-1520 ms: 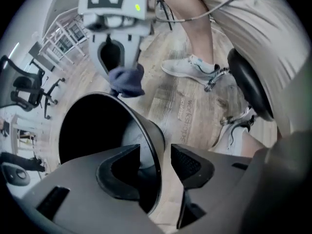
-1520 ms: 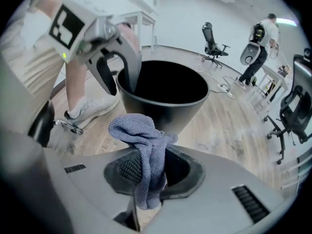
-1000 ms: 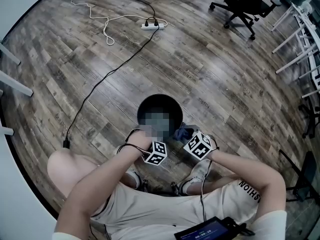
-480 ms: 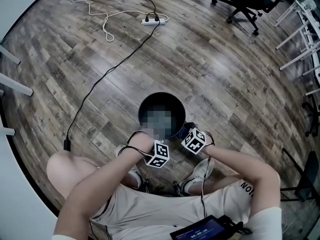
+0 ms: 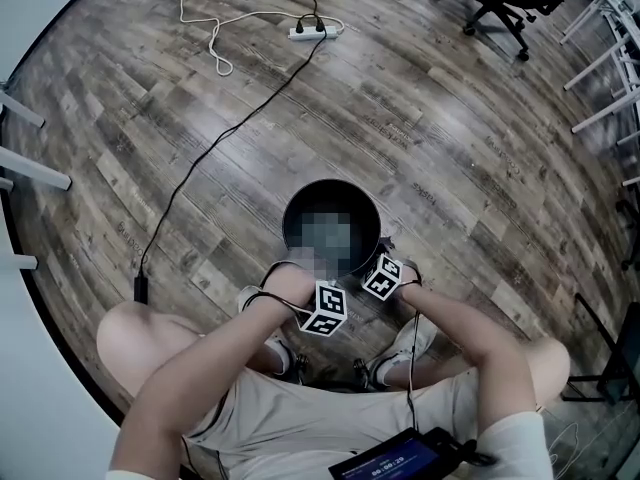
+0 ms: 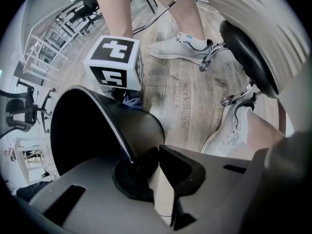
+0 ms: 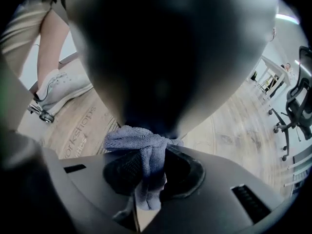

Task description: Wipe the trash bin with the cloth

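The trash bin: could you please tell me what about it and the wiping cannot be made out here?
1. Head view: a mosaic patch covers the trash bin's inside.
2. Right gripper view: the bin's wall is dark and blurred; where the cloth, held by the right gripper, meets it is lost in shadow.
3. Left gripper view: the right gripper's marker cube covers all but a scrap of the cloth.

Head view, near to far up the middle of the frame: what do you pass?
dark tablet → white shoe → trash bin → power strip
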{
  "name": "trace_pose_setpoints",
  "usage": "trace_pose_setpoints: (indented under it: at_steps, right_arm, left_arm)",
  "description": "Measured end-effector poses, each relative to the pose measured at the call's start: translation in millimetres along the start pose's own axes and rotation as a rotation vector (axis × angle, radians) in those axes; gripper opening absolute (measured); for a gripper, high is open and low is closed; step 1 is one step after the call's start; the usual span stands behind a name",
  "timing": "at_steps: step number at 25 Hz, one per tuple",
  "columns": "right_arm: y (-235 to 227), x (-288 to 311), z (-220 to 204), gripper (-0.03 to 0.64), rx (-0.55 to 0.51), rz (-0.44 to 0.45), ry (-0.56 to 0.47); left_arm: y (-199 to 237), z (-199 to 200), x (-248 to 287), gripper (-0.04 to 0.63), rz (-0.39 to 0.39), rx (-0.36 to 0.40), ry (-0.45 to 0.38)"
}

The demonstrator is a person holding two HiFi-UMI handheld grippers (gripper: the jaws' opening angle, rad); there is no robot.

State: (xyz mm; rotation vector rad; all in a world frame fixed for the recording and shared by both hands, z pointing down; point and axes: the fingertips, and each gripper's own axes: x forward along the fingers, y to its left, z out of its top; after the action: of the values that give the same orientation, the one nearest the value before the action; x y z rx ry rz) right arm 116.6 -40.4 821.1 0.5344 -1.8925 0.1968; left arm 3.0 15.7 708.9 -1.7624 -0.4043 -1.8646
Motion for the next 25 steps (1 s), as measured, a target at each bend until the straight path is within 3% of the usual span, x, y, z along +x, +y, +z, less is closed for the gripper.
trace_pose_setpoints:
  at_steps: [4,8,10,14,16,18,21,24,25]
  right_arm:
    - [1.5,30.8,-15.5,0.067,-0.020,-0.011,0.067]
    - [-0.6,36.3,-18.3,0.067,0.094,-0.001,0.063]
    - [1.6,27.8,-20.5,0.067,0.094,0.022,0.086]
    - [-8.2,-9.7,-27.9,0.067,-0.007,0.035,0.129]
    - [-21.2,-37.3,-30.9,0.067,-0.019,0.026,0.132]
    - [-32.4,-70.3,-28.4,0.067,0.012,0.023,0.126]
    - [-40.7,-117.2,-13.1,0.067,0.089,0.025,0.078]
    - [-36.9,-159.1,10.9,0.067,0.128,0.035,0.013]
    - [-33.3,-170.5,18.8,0.067,0.128,0.040,-0.007]
  left_arm:
    - [0.6,1.3,1.3,0.038,-0.003,-0.017,-0.009]
    - [2.0,1.0,2.1,0.038,-0.003,-0.032,-0.005]
    - [1.7,1.7,2.2,0.039,-0.006,-0.037,0.000]
    - [0.9,4.0,3.5,0.040,-0.008,-0.053,-0.004]
    - [-0.4,4.5,3.1,0.085,-0.033,-0.080,-0.021]
    - [-1.8,3.9,0.3,0.145,-0.061,-0.103,-0.038]
    - [-5.6,-3.8,-2.3,0.146,-0.073,-0.077,-0.010]
    - [-4.7,-11.7,0.1,0.140,-0.027,-0.016,0.038]
    - [-3.3,-12.0,0.2,0.107,-0.010,-0.003,0.045]
